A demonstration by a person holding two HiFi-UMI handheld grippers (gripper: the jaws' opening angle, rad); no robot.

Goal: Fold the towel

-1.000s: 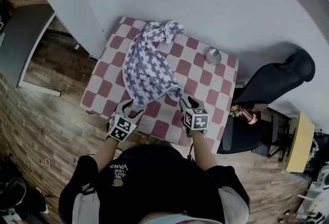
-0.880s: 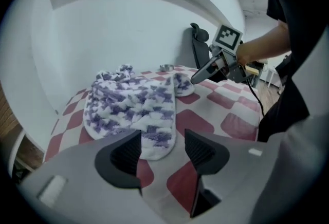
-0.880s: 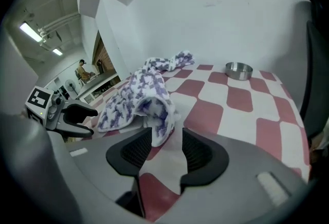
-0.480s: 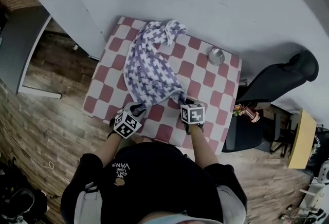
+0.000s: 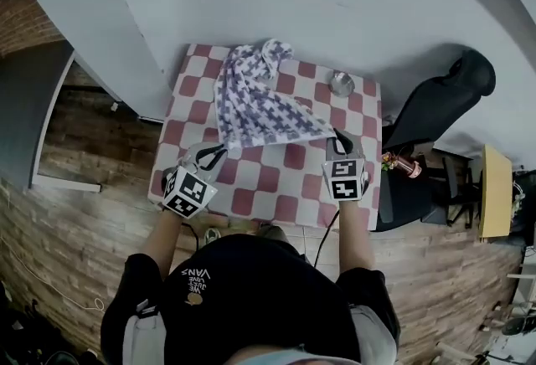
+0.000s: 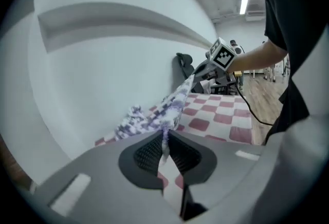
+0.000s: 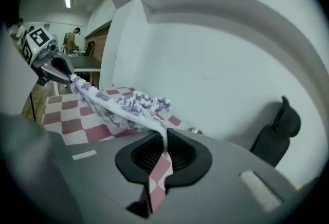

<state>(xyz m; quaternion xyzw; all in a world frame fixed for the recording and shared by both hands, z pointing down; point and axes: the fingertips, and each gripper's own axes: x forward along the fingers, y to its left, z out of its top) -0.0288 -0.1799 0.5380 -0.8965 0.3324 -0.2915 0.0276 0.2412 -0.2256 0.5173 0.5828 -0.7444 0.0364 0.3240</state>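
Note:
The purple-and-white patterned towel [image 5: 260, 100] lies on the red-and-white checked table [image 5: 276, 187], its far end bunched near the wall. Its near edge hangs stretched between my two grippers, lifted off the table. My left gripper [image 5: 218, 152] is closing its jaws on the towel's near left corner, and the cloth [image 6: 154, 117] is pinched between its pads [image 6: 165, 142]. My right gripper [image 5: 336, 137] is closing on the near right corner, with cloth [image 7: 123, 107] running from its pads [image 7: 164, 145] across to the other gripper [image 7: 54, 66].
A small round metal dish [image 5: 341, 84] sits at the table's far right corner. A black office chair [image 5: 440, 104] stands right of the table, beside a low stand with a bottle [image 5: 400, 164]. A white wall runs behind the table, and the floor is wood.
Both grippers closed on the towel's near corners, rose and moved apart. The near edge, bunched before, is now pulled out straight between them.

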